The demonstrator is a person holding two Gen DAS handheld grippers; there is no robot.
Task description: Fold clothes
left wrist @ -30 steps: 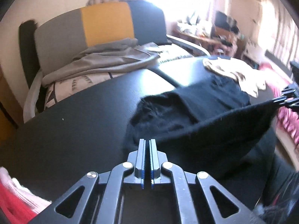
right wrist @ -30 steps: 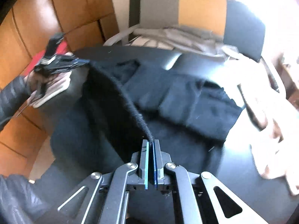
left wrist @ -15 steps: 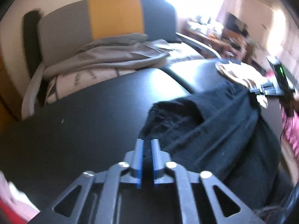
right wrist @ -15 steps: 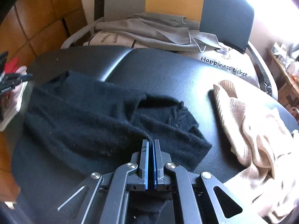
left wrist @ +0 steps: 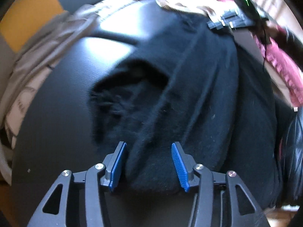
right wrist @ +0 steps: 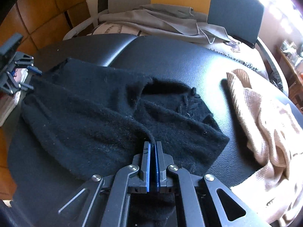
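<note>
Presently: black tabletop carrying black knit garment, spread in loose folds across centre, near edge bunched toward both tools. Beige ribbed garment heaped on right, apart from black one. Grey cloth draped over chair behind. Left hand-held gripper wide open, blue pads either side of black fold, not pinching. Right hand-held gripper nearly closed, clamping black knit edge.

Black-framed left tool with ribbed blue pads, silver screws.
</note>
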